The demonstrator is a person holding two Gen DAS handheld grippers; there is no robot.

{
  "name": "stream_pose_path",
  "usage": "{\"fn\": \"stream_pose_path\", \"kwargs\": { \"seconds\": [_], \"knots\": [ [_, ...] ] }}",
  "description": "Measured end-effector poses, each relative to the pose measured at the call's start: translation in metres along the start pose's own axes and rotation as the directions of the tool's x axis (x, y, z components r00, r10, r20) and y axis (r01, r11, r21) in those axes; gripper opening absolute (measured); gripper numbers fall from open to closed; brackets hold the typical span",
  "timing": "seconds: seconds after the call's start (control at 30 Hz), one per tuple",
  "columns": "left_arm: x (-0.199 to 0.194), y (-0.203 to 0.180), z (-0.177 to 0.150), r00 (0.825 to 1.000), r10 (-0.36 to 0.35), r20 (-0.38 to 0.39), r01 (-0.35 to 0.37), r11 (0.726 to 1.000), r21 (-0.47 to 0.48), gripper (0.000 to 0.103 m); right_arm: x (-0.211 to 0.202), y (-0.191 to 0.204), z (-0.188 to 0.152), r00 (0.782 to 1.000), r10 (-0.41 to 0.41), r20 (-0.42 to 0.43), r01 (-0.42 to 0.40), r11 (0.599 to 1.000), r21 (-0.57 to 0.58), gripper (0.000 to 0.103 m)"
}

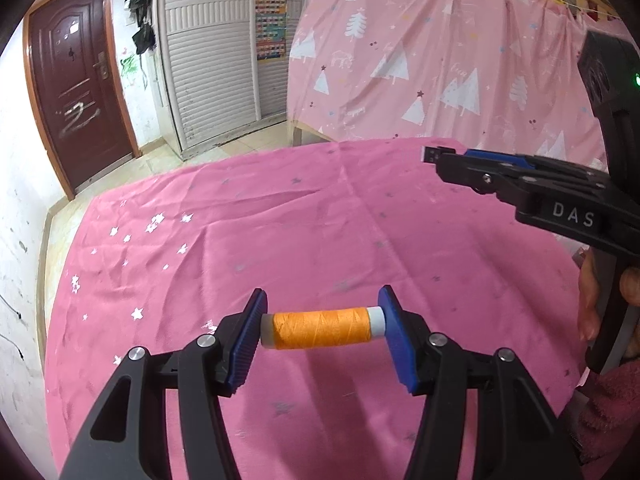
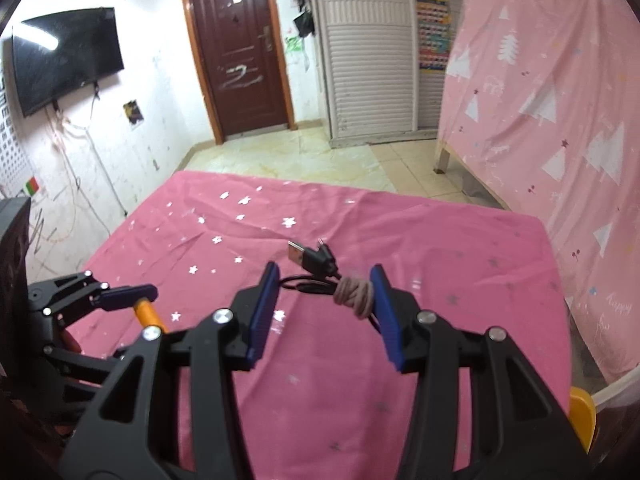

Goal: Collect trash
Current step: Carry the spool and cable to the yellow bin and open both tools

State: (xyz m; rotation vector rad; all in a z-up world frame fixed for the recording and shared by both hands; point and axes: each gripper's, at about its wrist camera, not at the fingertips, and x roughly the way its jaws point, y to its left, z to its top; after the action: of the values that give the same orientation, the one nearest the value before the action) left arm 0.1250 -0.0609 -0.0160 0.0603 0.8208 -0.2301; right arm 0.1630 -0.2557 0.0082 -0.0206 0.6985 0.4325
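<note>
**Spool and cable held above the pink counter**

The left claw (image 1: 322, 330) clamps an orange thread spool (image 1: 322, 328) end to end between its blue pads (image 1: 246, 342), the spool lying crosswise, lifted over the pink star-print cloth (image 1: 280, 220) that covers the counter. In the right wrist view the spool (image 2: 149, 314) shows as an orange stub poking from that claw (image 2: 132, 300) at the lower left.

The right claw (image 2: 324, 308) grips a coiled black USB cable (image 2: 316, 276), bundled with a beige band (image 2: 354, 294); the bundle sits pressed against the right pad, and the plugs stick forward past the fingertips. From the left wrist view the cable's plug (image 1: 432, 155) juts from the right claw (image 1: 452, 160), raised above the cloth's far right side.

Beyond the counter stand a brown door (image 2: 240, 48), a white louvred wardrobe (image 2: 368, 52) and a pink tree-print curtain (image 2: 560, 100).
</note>
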Motion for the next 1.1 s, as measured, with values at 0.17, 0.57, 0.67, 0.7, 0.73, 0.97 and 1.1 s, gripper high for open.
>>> {"fn": "stream_pose_path", "kwargs": {
  "seconds": [0.17,0.57,0.67,0.7,0.73,0.97,1.1],
  "knots": [
    [-0.004,-0.027,0.014,0.999,-0.031,0.016,0.030,0.999,0.025,0.051,-0.031,-0.040,-0.012,0.998,-0.044,0.048,0.040,0.997,0.069,0.044],
    [-0.006,-0.121,0.048,0.988,-0.152,0.039,0.147,0.984,0.103,0.051,-0.106,-0.137,-0.056,0.972,-0.202,0.123,0.172,0.961,0.217,0.045],
    [-0.004,-0.145,0.052,0.982,-0.186,0.036,0.181,0.976,0.120,0.051,-0.119,-0.161,-0.071,0.962,-0.248,0.113,0.214,0.945,0.249,0.045],
    [-0.004,-0.152,0.053,0.980,-0.197,0.034,0.191,0.973,0.127,0.051,-0.122,-0.168,-0.076,0.960,-0.259,0.110,0.224,0.940,0.258,0.045],
    [-0.002,-0.162,0.054,0.978,-0.208,0.030,0.202,0.970,0.136,0.051,-0.126,-0.176,-0.081,0.956,-0.272,0.105,0.236,0.933,0.270,0.045],
    [0.004,-0.207,0.060,0.966,-0.257,0.008,0.251,0.952,0.172,0.051,-0.133,-0.213,-0.120,0.950,-0.310,0.043,0.280,0.903,0.326,0.045],
    [0.012,-0.233,0.068,0.957,-0.288,-0.018,0.287,0.943,0.169,0.051,-0.129,-0.230,-0.139,0.953,-0.303,0.002,0.282,0.890,0.358,0.045]
  ]
}}
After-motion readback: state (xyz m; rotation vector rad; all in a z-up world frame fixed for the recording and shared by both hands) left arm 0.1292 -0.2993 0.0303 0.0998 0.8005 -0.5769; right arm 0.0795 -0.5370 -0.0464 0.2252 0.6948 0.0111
